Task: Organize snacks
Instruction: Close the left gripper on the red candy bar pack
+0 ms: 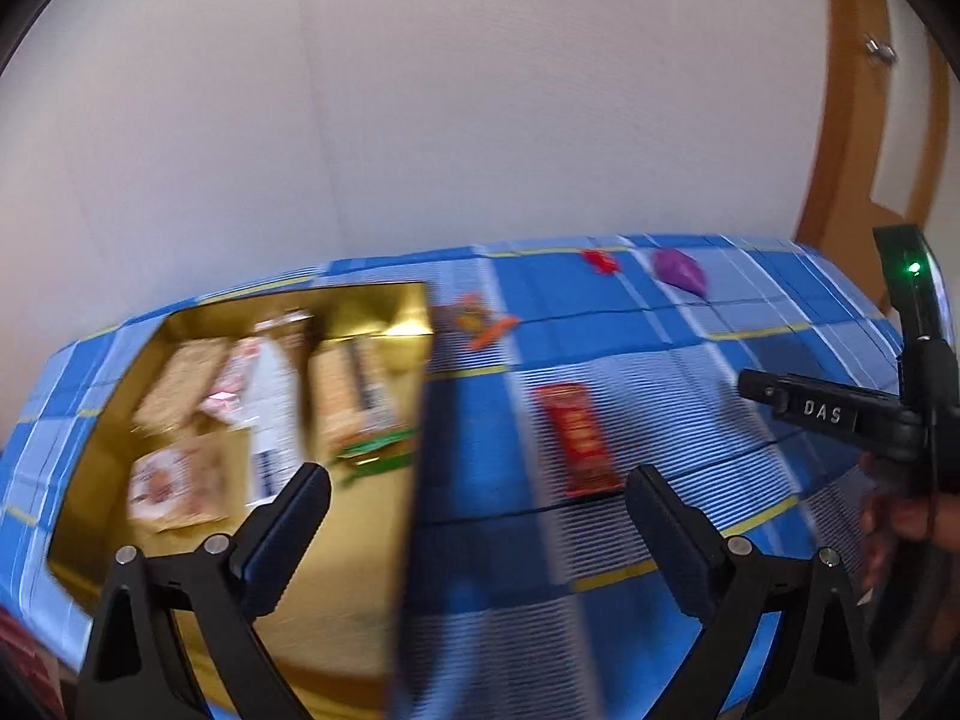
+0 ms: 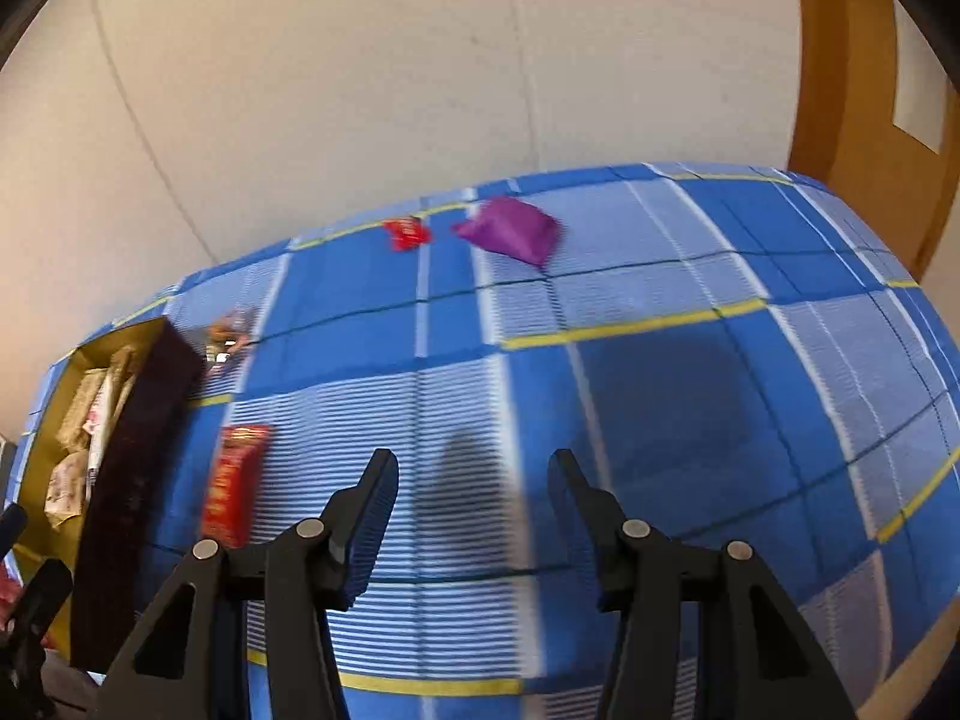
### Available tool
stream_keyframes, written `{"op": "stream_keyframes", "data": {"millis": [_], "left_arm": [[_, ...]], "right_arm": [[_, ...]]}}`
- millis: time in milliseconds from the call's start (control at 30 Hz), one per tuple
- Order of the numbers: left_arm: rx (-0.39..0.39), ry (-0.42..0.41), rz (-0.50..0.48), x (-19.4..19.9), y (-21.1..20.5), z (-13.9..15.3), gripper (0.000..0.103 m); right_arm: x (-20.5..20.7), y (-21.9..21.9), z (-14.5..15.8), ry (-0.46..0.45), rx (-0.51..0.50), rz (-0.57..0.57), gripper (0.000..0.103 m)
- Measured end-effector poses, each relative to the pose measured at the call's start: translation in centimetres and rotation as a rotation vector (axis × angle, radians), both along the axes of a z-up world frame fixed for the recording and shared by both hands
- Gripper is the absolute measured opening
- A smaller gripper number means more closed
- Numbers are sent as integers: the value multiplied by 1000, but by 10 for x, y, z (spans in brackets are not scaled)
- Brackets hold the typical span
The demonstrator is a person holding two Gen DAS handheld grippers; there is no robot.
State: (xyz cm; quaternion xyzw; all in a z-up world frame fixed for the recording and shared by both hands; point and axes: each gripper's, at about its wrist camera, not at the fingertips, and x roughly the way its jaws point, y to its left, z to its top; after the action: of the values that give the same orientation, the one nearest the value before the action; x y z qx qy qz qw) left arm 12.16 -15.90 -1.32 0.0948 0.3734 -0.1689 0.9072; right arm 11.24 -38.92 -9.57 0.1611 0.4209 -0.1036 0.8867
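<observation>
A gold box [image 1: 384, 540] holding several snack packets sits at the left on the blue checked cloth; it also shows in the right wrist view [image 2: 66, 372]. A long red packet [image 1: 579, 438] [image 2: 231, 486] lies right of the box. An orange packet [image 1: 480, 321] [image 2: 228, 330] lies by the box's far corner. A small red packet [image 1: 600, 261] [image 2: 407, 233] and a purple pouch [image 1: 681, 270] [image 2: 513, 231] lie at the far edge. My left gripper [image 1: 477, 489] is open and empty above the box's right wall. My right gripper [image 2: 474, 474] is open and empty over bare cloth.
The table [image 2: 720, 360] stands against a white wall. A wooden door [image 2: 864, 120] is at the far right. The right hand-held gripper's body [image 1: 900, 396] shows at the right edge of the left wrist view.
</observation>
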Motion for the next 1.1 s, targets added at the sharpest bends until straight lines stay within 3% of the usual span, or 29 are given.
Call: {"op": "stream_keyframes", "data": {"millis": [100, 233, 300, 433, 533, 700, 933, 1100], "left_arm": [[8, 53, -29, 14, -30, -10, 97], [0, 139, -27, 40, -50, -32, 74], [18, 163, -23, 50, -57, -43, 70], [22, 195, -7, 61, -61, -60, 57], [20, 196, -22, 62, -63, -67, 39], [25, 126, -67, 55, -66, -69, 33], [-22, 71, -37, 49, -57, -70, 33], [-43, 75, -28, 51, -55, -70, 33]], "right_arm": [[-8, -11, 1, -17, 29, -12, 53], [-17, -24, 1, -22, 54, -50, 53], [-18, -31, -1, -17, 84, -66, 53], [-20, -41, -6, -10, 132, -90, 53], [-20, -43, -7, -12, 150, -94, 53], [-18, -43, -8, -11, 170, -85, 53], [-17, -40, -7, -22, 179, -64, 53], [-11, -37, -9, -29, 198, -37, 53]]}}
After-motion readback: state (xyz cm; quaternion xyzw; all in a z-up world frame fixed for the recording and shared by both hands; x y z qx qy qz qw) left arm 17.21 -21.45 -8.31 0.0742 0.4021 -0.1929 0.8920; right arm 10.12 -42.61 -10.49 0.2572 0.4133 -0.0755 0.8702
